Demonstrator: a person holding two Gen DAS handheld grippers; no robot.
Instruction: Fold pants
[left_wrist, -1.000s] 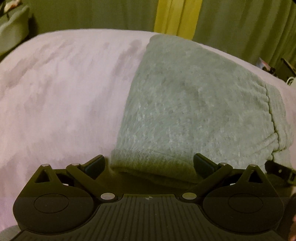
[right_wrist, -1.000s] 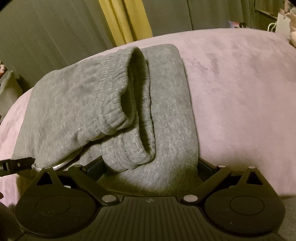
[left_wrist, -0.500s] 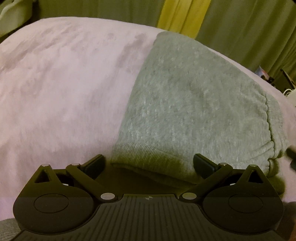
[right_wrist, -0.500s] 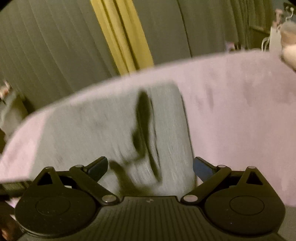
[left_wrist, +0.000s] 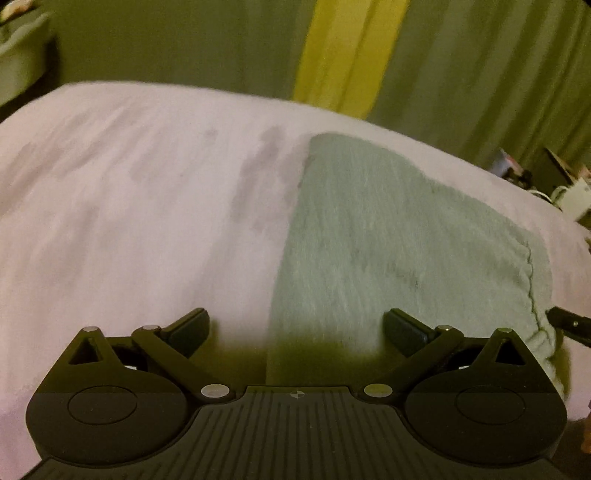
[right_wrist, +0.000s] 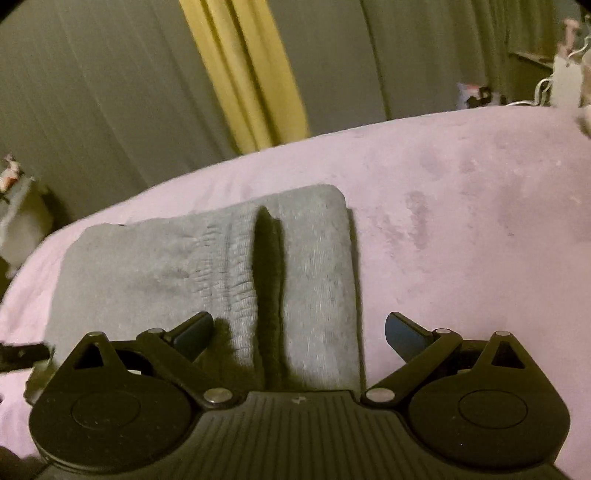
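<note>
The left gripper (left_wrist: 295, 326) hangs released, jaws wide and holding nothing, above the near edge of the grey pants (left_wrist: 388, 236), which lie folded into a compact block on the pink bedspread (left_wrist: 129, 221) toward 2 o'clock. The right gripper (right_wrist: 299, 328) is likewise spread and empty over the elastic waistband (right_wrist: 236, 273) at 12 o'clock. The folding looks essentially done; next comes perhaps a final smoothing or withdrawal.
</note>
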